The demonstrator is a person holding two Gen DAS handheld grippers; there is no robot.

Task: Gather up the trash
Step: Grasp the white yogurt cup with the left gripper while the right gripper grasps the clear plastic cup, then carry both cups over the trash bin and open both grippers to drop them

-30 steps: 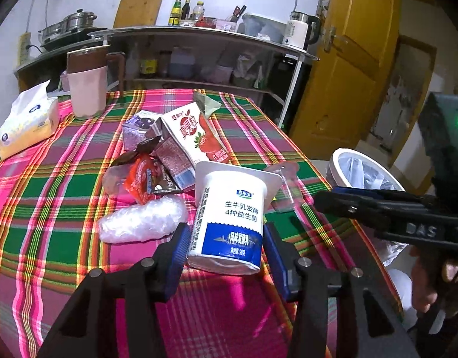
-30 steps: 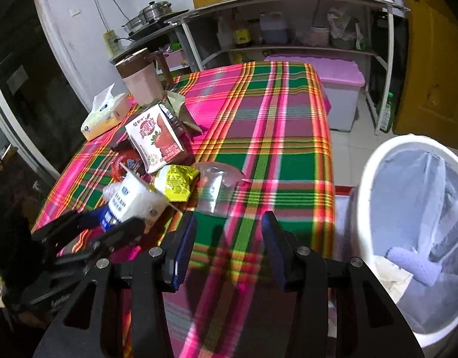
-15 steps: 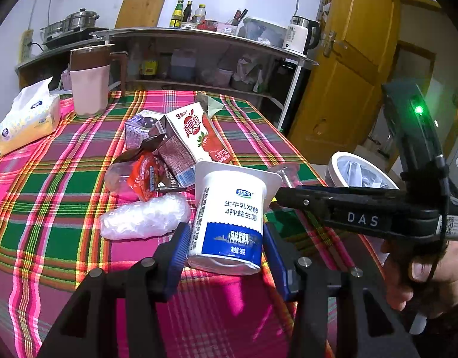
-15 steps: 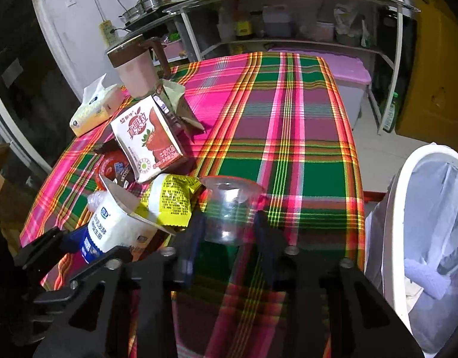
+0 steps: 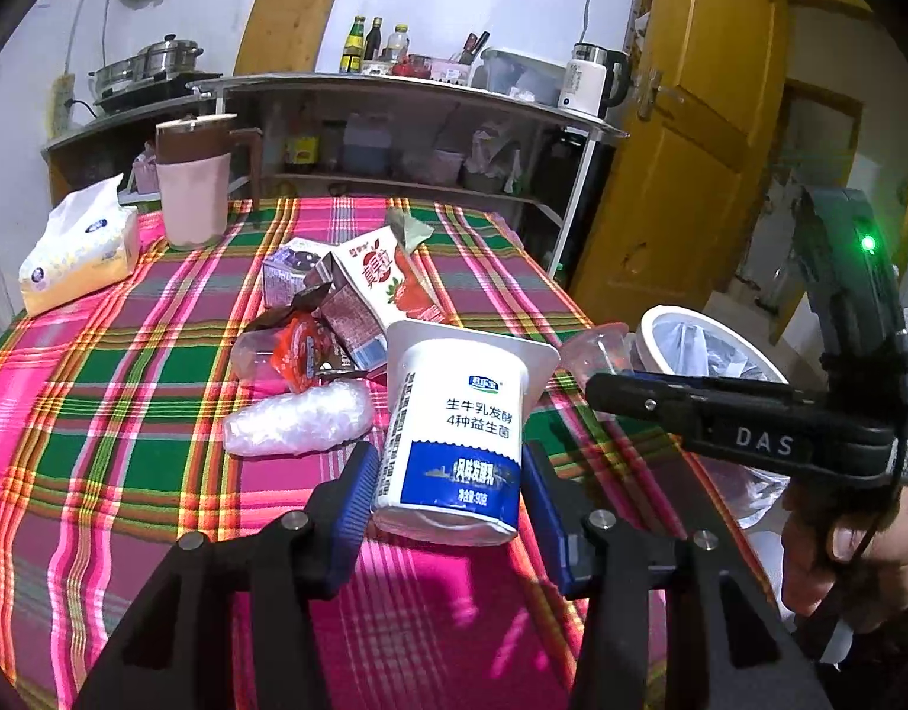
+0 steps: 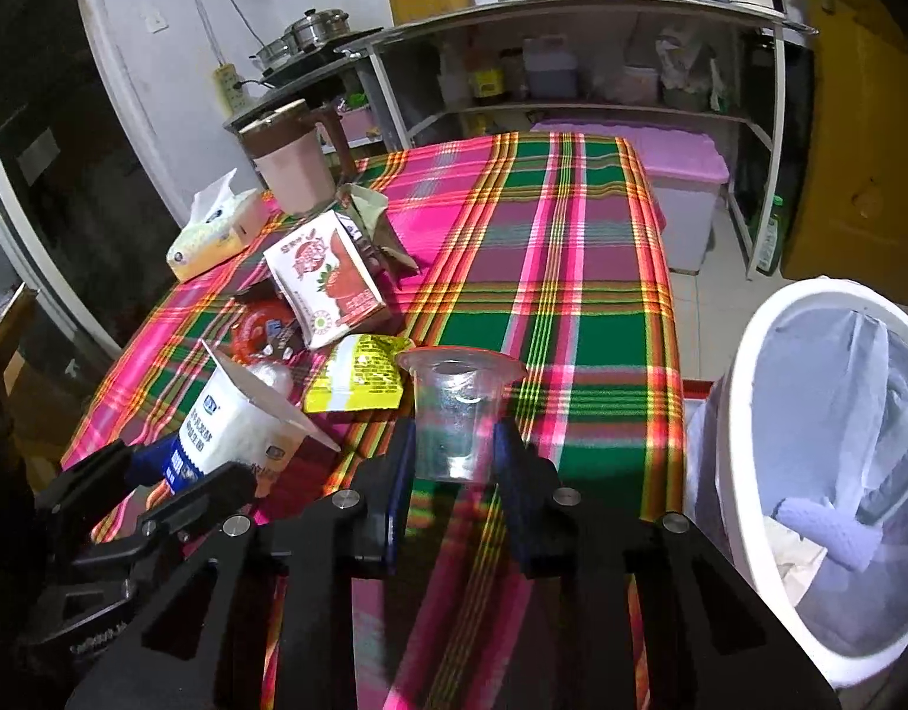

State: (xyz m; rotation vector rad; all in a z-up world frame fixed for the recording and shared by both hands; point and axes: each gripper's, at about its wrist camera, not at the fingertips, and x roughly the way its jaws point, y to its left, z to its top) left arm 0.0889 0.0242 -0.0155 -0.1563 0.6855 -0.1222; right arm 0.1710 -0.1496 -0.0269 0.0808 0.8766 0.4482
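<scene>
My left tongs (image 5: 448,509) are clamped on a white plastic yogurt cup with a blue band and printed label (image 5: 454,438), their blue pads bearing on its lower sides close to the base, with the flared rim pointing away from me; the cup is held over the near part of the table, just ahead of the litter pile. My right tongs (image 6: 454,461) are closed on a clear, thin-walled plastic cup (image 6: 457,408), upright, pads on the lower wall beneath its wide lip, near the table's right edge. The table carries a pink-and-green plaid cloth (image 6: 572,272). I judge both cups to be empty and very light, with thin walls that will buckle or spring out under a hard squeeze; the clear one looks the more slippery and brittle. A moderate grip low on the body, where the base stiffens the wall, appears sound for both. The white round waste bin with a pale liner (image 6: 768,414) stands on the floor just off the table's right edge, beside the right tongs, so the clear cup has the short carry. Remaining refuse lies toward the middle of the table: a red-and-white strawberry milk carton (image 5: 389,278), a small purple drink carton (image 5: 288,272), a crumpled red wrapper (image 5: 297,349), a wad of clear plastic film (image 5: 300,420) and a flattened yellow packet (image 6: 359,378). The cartons look stiff enough for a grip across the flat faces; the film and wrappers are limp and would need a pinch at a bunched fold.
</scene>
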